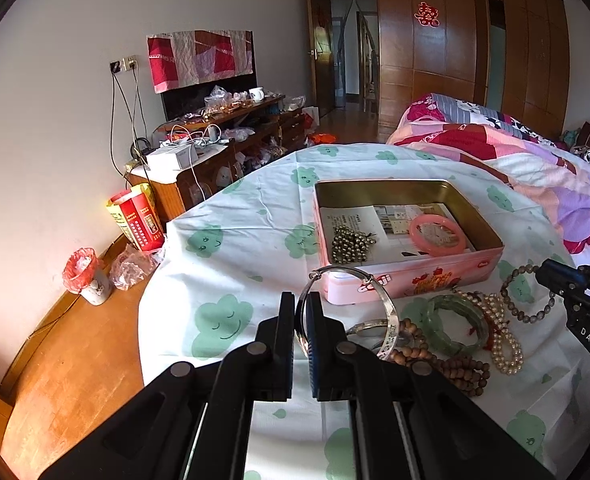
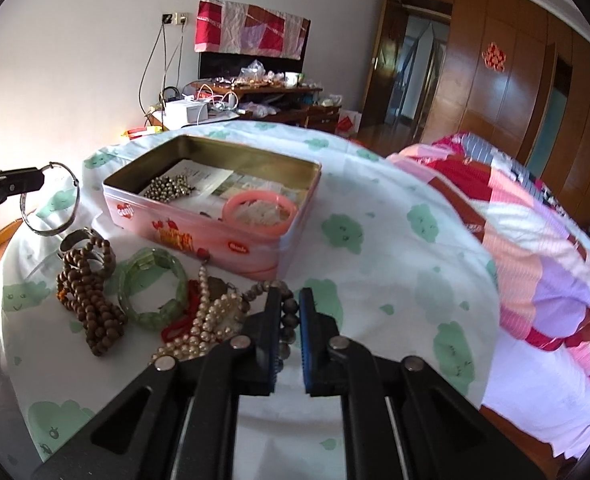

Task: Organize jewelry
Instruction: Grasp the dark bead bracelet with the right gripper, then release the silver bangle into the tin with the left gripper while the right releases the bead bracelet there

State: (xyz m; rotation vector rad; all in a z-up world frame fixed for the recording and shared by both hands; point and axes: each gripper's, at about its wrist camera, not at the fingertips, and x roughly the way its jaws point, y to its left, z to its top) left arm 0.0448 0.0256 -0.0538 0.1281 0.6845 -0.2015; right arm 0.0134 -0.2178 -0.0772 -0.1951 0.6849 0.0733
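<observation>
Left gripper (image 1: 301, 320) clamped on silver bangle (image 1: 379, 300), raised just before pink tin (image 1: 411, 280), seemingly for dropping in; right gripper (image 2: 287, 312) pinching grey bead bracelet (image 2: 289, 312) beside tin, lifting next

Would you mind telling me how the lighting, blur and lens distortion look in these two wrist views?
Left wrist view: strong fisheye bending, dark vignetted corners, a bright glow on the wall by the red bag; the tin and silver bangle are sharp. Right wrist view: same curvature, a washed-out wall at left, and the quilt and right side look smeared, while the green bangle stays fairly crisp.
</observation>
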